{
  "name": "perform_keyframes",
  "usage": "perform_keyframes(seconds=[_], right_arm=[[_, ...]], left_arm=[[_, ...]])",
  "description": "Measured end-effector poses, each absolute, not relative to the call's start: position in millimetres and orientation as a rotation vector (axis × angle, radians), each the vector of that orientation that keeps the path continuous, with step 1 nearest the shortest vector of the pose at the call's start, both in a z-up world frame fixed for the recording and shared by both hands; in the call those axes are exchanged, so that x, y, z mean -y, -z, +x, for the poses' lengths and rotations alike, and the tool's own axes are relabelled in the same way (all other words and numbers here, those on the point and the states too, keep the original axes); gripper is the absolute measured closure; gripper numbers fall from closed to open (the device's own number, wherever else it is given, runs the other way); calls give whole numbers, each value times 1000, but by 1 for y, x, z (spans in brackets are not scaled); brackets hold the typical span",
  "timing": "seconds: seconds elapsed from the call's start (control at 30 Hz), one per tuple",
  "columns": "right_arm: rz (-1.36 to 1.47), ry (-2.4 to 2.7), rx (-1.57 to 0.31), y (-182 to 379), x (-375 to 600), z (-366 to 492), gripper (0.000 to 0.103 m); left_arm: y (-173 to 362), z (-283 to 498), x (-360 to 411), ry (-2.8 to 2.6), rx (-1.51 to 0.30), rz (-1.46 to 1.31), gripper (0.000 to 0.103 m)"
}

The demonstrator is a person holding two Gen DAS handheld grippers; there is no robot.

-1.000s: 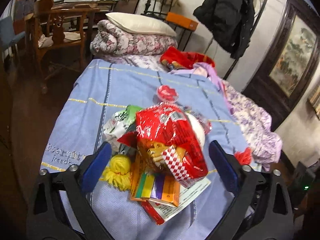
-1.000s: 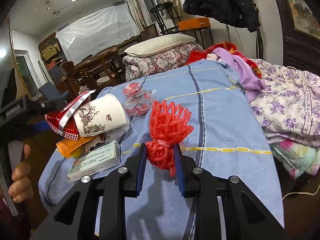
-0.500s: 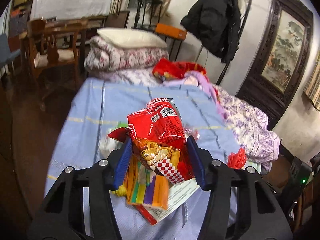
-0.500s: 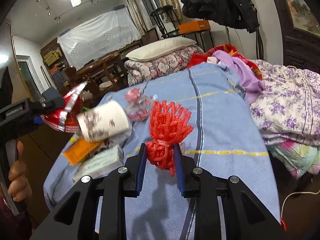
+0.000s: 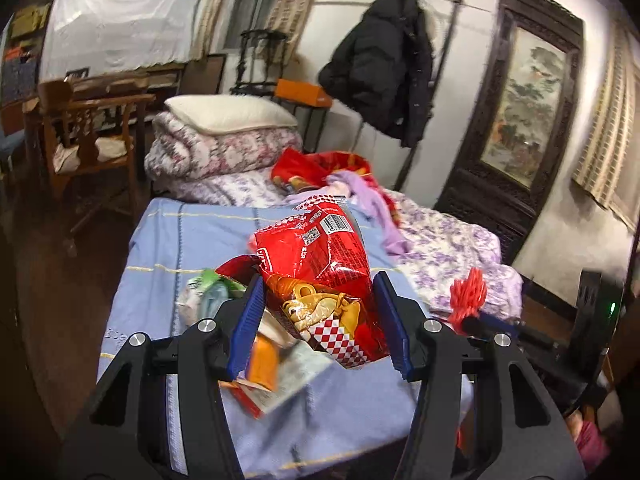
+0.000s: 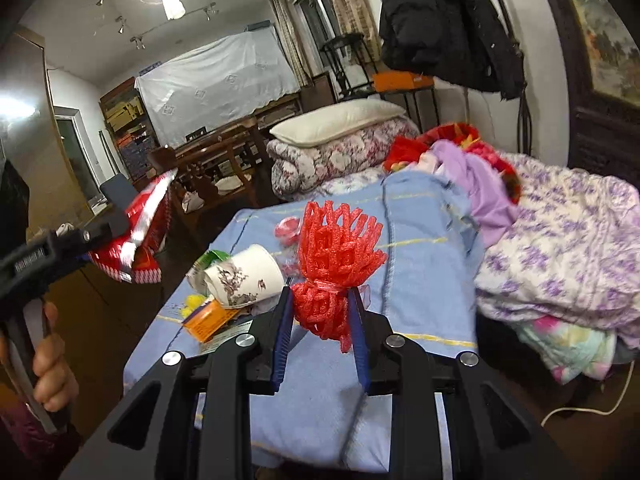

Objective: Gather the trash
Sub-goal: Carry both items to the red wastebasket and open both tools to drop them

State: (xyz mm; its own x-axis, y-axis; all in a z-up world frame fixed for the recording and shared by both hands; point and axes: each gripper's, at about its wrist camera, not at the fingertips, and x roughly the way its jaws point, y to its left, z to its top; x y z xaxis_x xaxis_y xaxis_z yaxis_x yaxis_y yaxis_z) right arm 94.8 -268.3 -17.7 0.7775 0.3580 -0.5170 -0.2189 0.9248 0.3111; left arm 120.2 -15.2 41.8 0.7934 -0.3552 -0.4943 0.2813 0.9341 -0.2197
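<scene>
My left gripper is shut on a red snack bag and holds it up above the blue blanket. The bag also shows at the left of the right wrist view, off the bed's side. My right gripper is shut on a red foam net, held above the blanket. The net shows at the right of the left wrist view. More trash lies on the blanket: a white paper cup, an orange box, a green wrapper and a small red-lidded plastic tub.
Folded quilts with a white pillow lie at the bed's head. Purple floral bedding and clothes fill the bed's right side. A wooden chair stands left of the bed. A black coat hangs on the wall.
My left gripper closed on the red snack bag and lifted it off the trash pile, away from the bed. My right gripper kept hold of the red net and rose slightly.
</scene>
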Motion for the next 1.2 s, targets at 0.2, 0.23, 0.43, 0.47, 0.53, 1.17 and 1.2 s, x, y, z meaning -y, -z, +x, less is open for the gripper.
perform_keyframes(seconds=[0.2, 0.23, 0.43, 0.47, 0.53, 1.17, 1.2], right_arm=[[255, -279, -597, -4, 308, 39, 75], [253, -267, -599, -5, 315, 29, 75], [277, -169, -629, -4, 379, -28, 75], [287, -152, -641, -1, 392, -34, 75], [301, -123, -663, 5, 411, -43, 75], [539, -5, -1093, 225, 488, -15, 45], [564, -2, -1086, 227, 492, -16, 45]], left_arm=[[-52, 82, 55, 458, -548, -126, 49], [-53, 75, 64, 477, -548, -116, 49], [-47, 37, 123, 596, -587, -61, 49], [-44, 32, 134, 612, -595, -46, 49], [-36, 23, 157, 646, -612, -4, 49], [66, 48, 294, 806, -879, 182, 48], [71, 51, 299, 810, -892, 188, 48]])
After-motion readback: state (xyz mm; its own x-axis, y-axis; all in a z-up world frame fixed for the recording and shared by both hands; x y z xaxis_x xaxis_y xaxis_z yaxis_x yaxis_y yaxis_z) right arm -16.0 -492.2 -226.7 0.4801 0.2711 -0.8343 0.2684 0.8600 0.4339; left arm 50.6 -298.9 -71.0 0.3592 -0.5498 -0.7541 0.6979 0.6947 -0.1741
